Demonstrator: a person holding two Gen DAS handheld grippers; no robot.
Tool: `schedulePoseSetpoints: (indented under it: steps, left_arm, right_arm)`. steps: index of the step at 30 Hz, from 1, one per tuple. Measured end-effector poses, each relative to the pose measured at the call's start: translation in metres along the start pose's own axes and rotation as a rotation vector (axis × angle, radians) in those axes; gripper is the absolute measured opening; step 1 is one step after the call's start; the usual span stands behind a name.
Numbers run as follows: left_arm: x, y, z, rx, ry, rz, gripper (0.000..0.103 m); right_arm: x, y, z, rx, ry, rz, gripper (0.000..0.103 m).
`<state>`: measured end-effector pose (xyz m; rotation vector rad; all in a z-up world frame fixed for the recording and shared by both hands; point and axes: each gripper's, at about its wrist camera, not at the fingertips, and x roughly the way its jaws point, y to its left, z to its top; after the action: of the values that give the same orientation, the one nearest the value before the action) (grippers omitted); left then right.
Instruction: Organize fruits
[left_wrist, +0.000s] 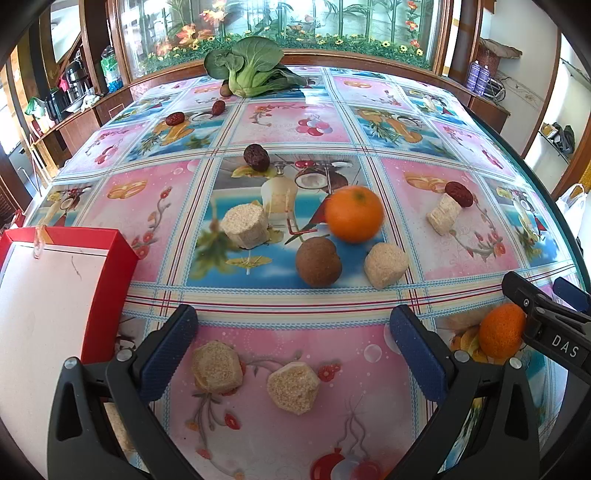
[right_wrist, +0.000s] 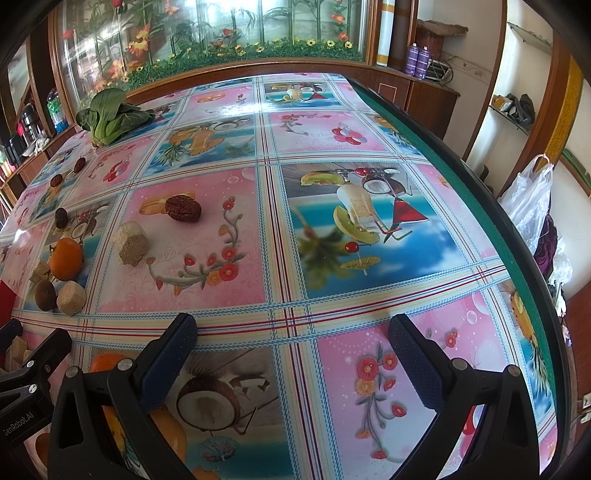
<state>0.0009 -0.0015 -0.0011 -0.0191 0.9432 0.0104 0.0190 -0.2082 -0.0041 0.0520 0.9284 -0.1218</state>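
An orange (left_wrist: 355, 213) lies mid-table beside a brown round fruit (left_wrist: 318, 262). A second orange (left_wrist: 501, 330) lies at the right, next to my right gripper (left_wrist: 546, 291). Several red dates lie around, one (left_wrist: 256, 157) beyond the first orange, one (left_wrist: 459, 193) at the right. My left gripper (left_wrist: 293, 339) is open and empty above two tan cakes (left_wrist: 217, 366). In the right wrist view my right gripper (right_wrist: 291, 347) is open and empty over bare tablecloth; the orange (right_wrist: 65, 257), brown fruit (right_wrist: 45, 294) and a date (right_wrist: 183, 208) lie to its left.
A red box with a white inside (left_wrist: 55, 295) stands at the left table edge. Several tan cakes (left_wrist: 245, 226) are scattered among the fruit. A bok choy (left_wrist: 251, 70) lies at the far side. The table's right edge (right_wrist: 491, 229) runs close by, with a plastic bag (right_wrist: 532, 199) beyond.
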Motion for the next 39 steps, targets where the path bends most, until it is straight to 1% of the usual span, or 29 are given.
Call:
schedulePoseSetpoints:
  steps: [12,13,14,15,17,19,22,25,31,35,39]
  left_arm:
    - [0.0,0.001,0.0,0.001,0.007,-0.004,0.103]
    - [-0.002,0.0,0.0,0.021,0.021,-0.01,0.103]
    - [-0.006,0.002,-0.003,0.02,0.025,-0.004,0.103]
    - [-0.012,0.004,-0.008,0.005,0.007,0.006,0.103]
    - [-0.032,0.009,-0.019,-0.012,-0.063,0.013,0.103]
    - [-0.053,0.012,-0.027,-0.009,-0.119,0.042,0.103]
    - [-0.085,0.017,-0.036,0.001,-0.201,0.083,0.103]
    - [-0.109,0.022,-0.043,0.009,-0.267,0.112,0.103]
    - [-0.137,0.035,-0.055,-0.007,-0.308,0.108,0.103]
    - [-0.148,0.037,-0.061,-0.012,-0.324,0.11,0.103]
    - [-0.154,0.037,-0.066,-0.013,-0.331,0.113,0.103]
  right_arm:
    - [0.0,0.0,0.001,0.007,0.004,-0.004,0.103]
    - [0.0,0.0,0.001,0.006,0.011,0.0,0.102]
    - [-0.002,0.001,0.0,0.003,0.022,0.004,0.102]
    - [-0.009,0.001,-0.002,0.009,0.015,0.017,0.102]
    - [-0.031,-0.001,-0.009,0.031,-0.079,0.059,0.102]
    - [-0.056,0.003,-0.019,0.026,-0.158,0.095,0.102]
    - [-0.089,0.014,-0.032,-0.007,-0.235,0.161,0.102]
    - [-0.116,0.025,-0.043,-0.031,-0.311,0.202,0.102]
    - [-0.143,0.04,-0.052,-0.058,-0.367,0.233,0.102]
    - [-0.151,0.044,-0.057,-0.078,-0.379,0.242,0.102]
    - [-0.151,0.042,-0.06,-0.064,-0.374,0.254,0.102]
